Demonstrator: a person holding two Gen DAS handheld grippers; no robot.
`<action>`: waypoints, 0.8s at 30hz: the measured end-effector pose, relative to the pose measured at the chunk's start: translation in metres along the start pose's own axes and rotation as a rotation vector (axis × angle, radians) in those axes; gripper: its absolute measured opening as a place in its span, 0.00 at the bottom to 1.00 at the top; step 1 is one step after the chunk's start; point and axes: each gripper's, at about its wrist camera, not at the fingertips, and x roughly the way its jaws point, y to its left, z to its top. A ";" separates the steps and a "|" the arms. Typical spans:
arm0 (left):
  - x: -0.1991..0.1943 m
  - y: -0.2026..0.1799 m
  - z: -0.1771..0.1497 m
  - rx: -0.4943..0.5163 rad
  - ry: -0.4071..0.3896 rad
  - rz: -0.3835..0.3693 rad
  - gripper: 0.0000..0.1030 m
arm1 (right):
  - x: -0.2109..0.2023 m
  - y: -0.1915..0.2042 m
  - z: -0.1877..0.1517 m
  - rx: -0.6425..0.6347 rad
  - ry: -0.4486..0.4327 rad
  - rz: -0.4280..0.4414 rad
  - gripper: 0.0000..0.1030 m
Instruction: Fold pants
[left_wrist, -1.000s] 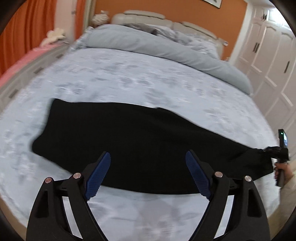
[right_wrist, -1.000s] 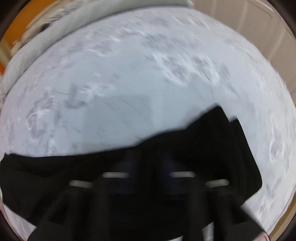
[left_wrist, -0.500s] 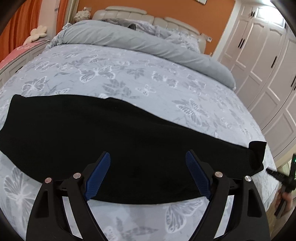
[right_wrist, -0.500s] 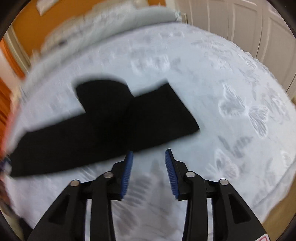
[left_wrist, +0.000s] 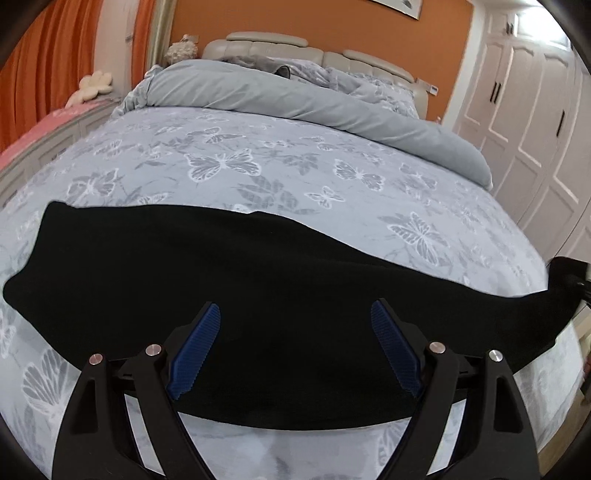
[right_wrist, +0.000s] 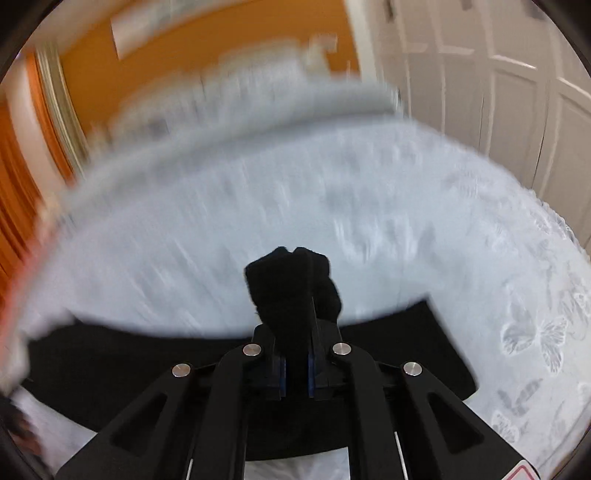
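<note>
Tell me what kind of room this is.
A home bedroom, by the look of it. There is a wide bed with a padded headboard, a rolled grey duvet at its head, and white wardrobe doors along one wall. Black pants lie across the butterfly-print sheet.

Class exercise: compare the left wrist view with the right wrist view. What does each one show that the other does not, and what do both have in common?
Only the left wrist view shows the open left gripper hovering over the black pants, which lie lengthwise, plus the headboard and rolled grey duvet in sharp detail.

Only the right wrist view shows the right gripper shut on a bunched end of the pants, lifted above the butterfly bedsheet.

Both share the pants, bedsheet, orange wall and white wardrobe doors.
</note>
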 end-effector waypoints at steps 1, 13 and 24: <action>0.001 0.001 0.000 -0.009 0.007 -0.012 0.80 | -0.002 -0.018 -0.002 0.030 0.003 -0.022 0.05; 0.012 -0.013 -0.004 0.047 0.019 -0.003 0.85 | 0.038 -0.099 -0.022 0.064 0.173 -0.086 0.68; 0.013 0.021 0.009 -0.043 -0.001 0.061 0.85 | 0.084 -0.051 0.005 -0.174 0.196 -0.148 0.06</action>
